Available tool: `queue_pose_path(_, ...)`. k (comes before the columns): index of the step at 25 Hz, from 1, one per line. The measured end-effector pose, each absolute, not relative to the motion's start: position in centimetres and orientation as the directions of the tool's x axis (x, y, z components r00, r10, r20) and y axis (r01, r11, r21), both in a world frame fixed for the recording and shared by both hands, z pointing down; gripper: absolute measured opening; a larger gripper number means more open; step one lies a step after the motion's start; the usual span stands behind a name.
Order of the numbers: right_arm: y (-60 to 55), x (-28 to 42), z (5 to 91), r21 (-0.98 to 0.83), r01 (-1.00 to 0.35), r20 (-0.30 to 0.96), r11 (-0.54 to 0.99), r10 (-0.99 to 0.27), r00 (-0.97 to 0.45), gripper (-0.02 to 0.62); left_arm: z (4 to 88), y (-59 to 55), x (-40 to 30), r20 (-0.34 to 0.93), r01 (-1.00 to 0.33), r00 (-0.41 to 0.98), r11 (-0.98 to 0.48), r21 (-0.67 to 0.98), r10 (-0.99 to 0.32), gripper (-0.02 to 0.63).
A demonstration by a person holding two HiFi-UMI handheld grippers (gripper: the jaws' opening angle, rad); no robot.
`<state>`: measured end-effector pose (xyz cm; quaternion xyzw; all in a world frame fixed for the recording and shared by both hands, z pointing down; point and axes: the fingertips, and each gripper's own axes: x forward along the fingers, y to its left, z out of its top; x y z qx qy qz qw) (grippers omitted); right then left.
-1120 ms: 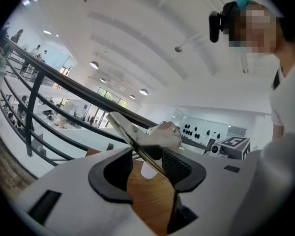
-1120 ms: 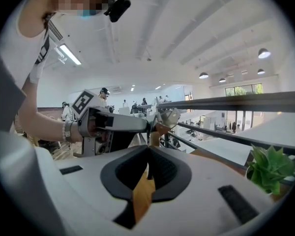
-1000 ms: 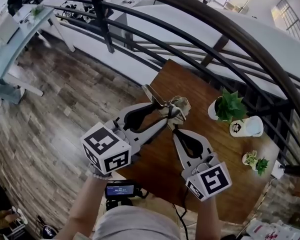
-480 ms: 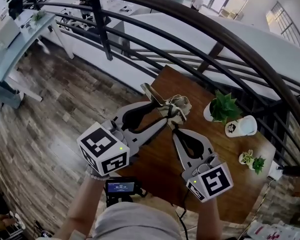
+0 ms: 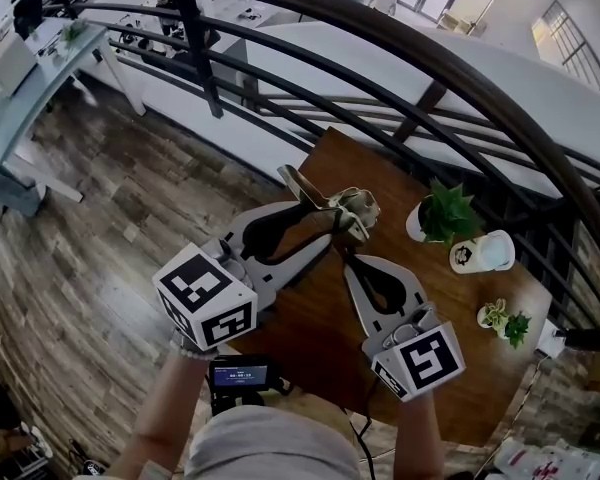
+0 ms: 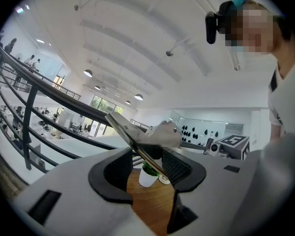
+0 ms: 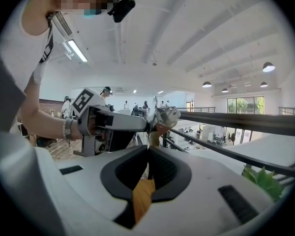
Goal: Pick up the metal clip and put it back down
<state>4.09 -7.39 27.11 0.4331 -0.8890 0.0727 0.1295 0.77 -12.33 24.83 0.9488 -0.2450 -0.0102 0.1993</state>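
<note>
Left gripper [image 5: 327,225] clamped on one flat lever of the metal clip [image 5: 342,208], with the strip crossing its pads on a slant. Right gripper [image 5: 348,258] pinched nearly closed just beneath, seemingly on the clip's lower lever (contact hard to confirm from its own view). Nose to nose at the clip, so neither hand nearer. Held aloft, well clear of the wooden table [image 5: 310,343]. Long axis diagonal in the head view: free lever pointing up-left toward the railing [image 5: 210,68], rounded head toward the potted plant [image 5: 446,213]. Bare wood underneath; probably best lowered level, lever kept off the plant side.
</note>
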Motion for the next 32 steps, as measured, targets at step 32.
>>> queue_pose_path(32,-16.2,10.0,39.9,-0.156,-0.799,0.422,0.581,-0.692,-0.586,0.015,39.1,-21.6,6.7,0.256,-0.485,0.874,-0.694,0.533,-0.414,0.192)
